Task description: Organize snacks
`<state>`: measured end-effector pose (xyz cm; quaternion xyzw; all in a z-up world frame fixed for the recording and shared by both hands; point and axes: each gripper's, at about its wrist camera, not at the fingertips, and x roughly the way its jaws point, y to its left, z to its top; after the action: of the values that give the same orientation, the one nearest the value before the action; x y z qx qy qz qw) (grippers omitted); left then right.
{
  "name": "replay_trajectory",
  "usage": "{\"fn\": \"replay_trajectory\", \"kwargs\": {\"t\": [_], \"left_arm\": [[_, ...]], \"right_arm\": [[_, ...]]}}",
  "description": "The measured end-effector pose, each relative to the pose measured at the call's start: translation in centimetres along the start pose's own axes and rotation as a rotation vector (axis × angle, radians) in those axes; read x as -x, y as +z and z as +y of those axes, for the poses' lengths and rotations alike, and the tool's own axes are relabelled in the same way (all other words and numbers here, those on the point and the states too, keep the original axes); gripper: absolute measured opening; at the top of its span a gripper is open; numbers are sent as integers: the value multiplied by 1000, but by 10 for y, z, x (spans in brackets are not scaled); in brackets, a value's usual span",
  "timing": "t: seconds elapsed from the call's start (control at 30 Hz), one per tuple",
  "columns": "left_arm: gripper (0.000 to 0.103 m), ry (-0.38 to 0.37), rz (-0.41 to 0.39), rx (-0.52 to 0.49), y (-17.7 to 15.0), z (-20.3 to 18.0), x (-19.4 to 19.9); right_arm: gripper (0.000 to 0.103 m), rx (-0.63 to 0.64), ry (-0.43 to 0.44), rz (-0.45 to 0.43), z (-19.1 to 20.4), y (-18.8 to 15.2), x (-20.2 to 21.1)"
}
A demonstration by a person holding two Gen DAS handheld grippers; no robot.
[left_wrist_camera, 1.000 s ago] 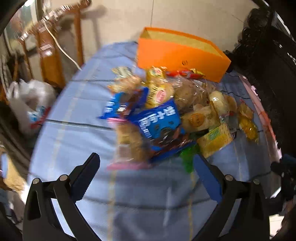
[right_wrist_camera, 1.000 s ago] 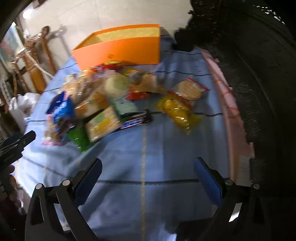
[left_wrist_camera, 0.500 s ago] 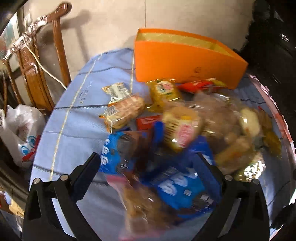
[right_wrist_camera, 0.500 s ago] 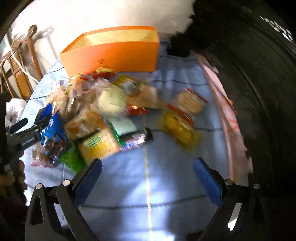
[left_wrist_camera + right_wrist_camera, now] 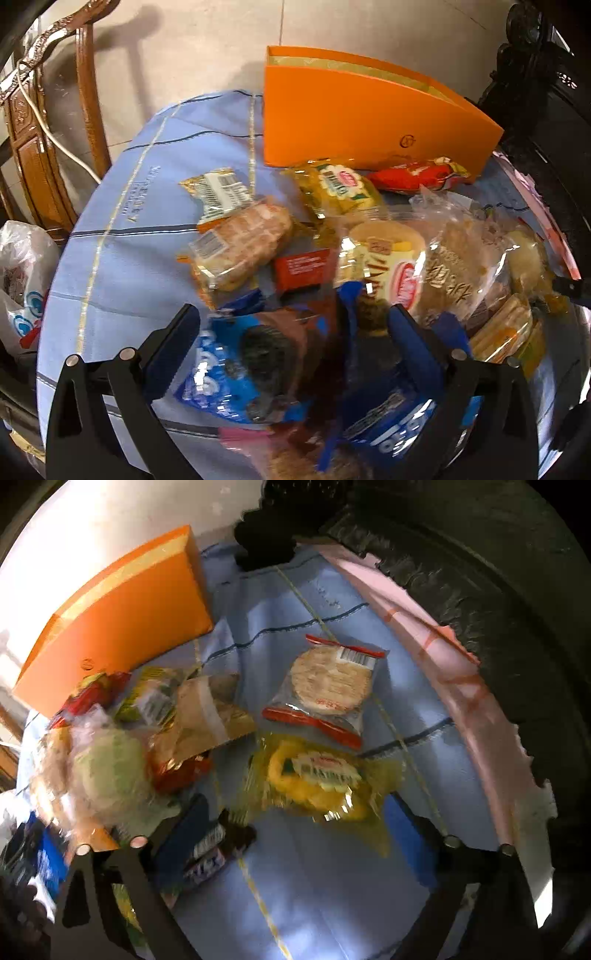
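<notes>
Right gripper (image 5: 295, 823) drops wide apart, jaws just narrowing, over the crinkly yellow snack packet (image 5: 317, 779) at frame centre. It should straddle the packet's middle before squeezing. Left gripper (image 5: 295, 328), spread and empty, brackets the blue cookie packet (image 5: 240, 369); the orange cardboard box (image 5: 354, 118) waits upper right.

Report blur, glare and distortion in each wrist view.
Left wrist view: fisheye bends the orange box; upper packets sharp, the blue cookie packet between the open fingers soft, glare on wrappers. Right wrist view: motion-smeared, worst on the left pile, yellow packet streaked, the round cracker packet clearest.
</notes>
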<state>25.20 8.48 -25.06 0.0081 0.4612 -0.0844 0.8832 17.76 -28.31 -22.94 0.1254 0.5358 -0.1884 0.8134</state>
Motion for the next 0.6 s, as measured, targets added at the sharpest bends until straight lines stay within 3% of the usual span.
{"fn": "replay_trajectory", "kwargs": {"t": [0.17, 0.3, 0.37, 0.4, 0.43, 0.5, 0.53, 0.6], "left_arm": [[99, -46, 44, 54, -9, 16, -7], [99, -84, 53, 103, -10, 19, -14], [97, -80, 47, 97, -10, 16, -15], [94, -84, 42, 89, -10, 15, -15], [81, -90, 48, 86, -10, 13, -15], [76, -73, 53, 73, -12, 13, -14], [74, -78, 54, 74, -11, 13, -13], [70, -96, 54, 79, -12, 16, -9]], "right_arm": [[85, 79, -110, -7, 10, 6, -28], [82, 256, -183, -7, 33, 2, -36], [68, 249, -144, -4, 31, 0, -33], [66, 234, -138, 4, 28, 1, -32], [64, 215, -123, 12, 24, 1, -30], [59, 196, -100, 20, 18, 2, -28], [44, 192, -94, 25, 15, 2, -27], [42, 173, -22, 32, 9, -1, -21]]}}
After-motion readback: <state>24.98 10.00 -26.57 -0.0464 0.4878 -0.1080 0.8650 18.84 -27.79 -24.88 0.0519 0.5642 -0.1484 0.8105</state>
